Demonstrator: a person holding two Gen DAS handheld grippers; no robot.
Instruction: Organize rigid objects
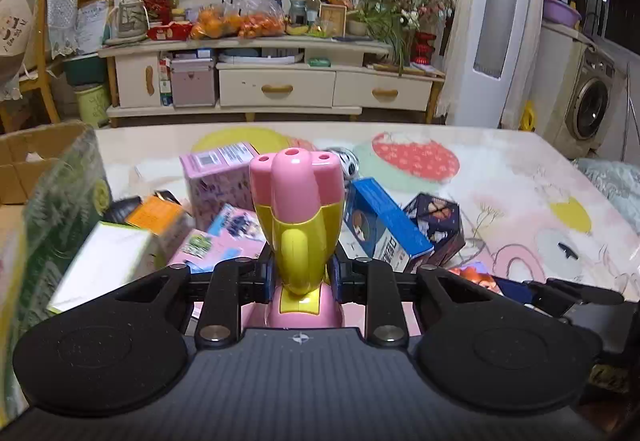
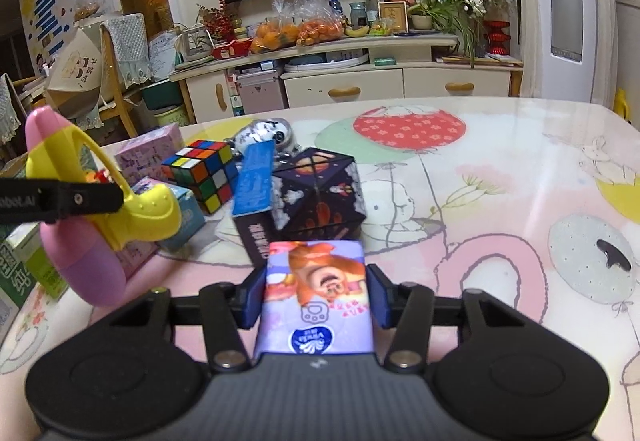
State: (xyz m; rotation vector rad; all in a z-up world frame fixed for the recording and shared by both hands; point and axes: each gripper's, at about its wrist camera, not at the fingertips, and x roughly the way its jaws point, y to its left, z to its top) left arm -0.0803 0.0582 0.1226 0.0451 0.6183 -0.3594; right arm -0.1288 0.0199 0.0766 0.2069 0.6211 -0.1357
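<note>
Left tool (image 1: 301, 277) clamped on a pink-and-yellow plastic toy (image 1: 298, 217), blue pads pressed to its yellow mid-body, the three-holed pink end pointing away from the camera, held above the clutter. Right tool (image 2: 316, 297) closed on a small lilac carton (image 2: 316, 297) printed with a cartoon bear seen upside down; blue badge on its near end, lettering too soft to read. Carton sits low over the pink patch of the counter (image 2: 500, 169). Right wrist view alone shows a Rubik's cube (image 2: 202, 173) beside a dark space-print cube (image 2: 320, 193), a blue box (image 2: 256, 177) leaning between them, and the toy side-on at far left with the left tool's arm across it, partial "ooo.AI" mark reversed. Left wrist view alone shows a pink box with a barcode label (image 1: 218, 177), a blurred green-and-white carton (image 1: 104, 261), an orange box (image 1: 156, 217) and a cardboard box (image 1: 36, 161) at the left edge. Chinese print on the blue box there, illegible.
</note>
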